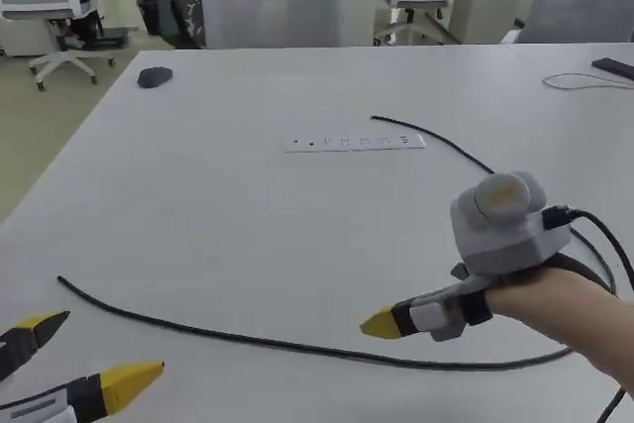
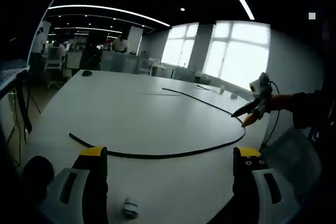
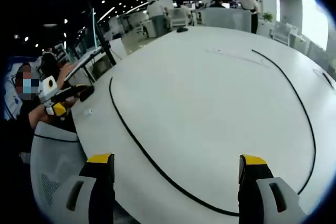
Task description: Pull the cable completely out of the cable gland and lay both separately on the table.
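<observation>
In the head view the black cable [image 1: 297, 347] lies loose in a long curve on the white table [image 1: 248, 215]. The left gripper [image 1: 89, 352] is near its left end, the right gripper [image 1: 386, 324] near its right. In the left gripper view the jaws stand wide apart, and a small pale piece [image 2: 129, 206], too small to name, lies between them, clear of the cable. In the right gripper view the jaws gape, holding nothing.

head view bright, even, soft shadows | gripper views dimmer, ceiling strips [image 2: 105, 9] and windows [image 2: 239, 56] glaring | edges bent, slightly blurred
</observation>
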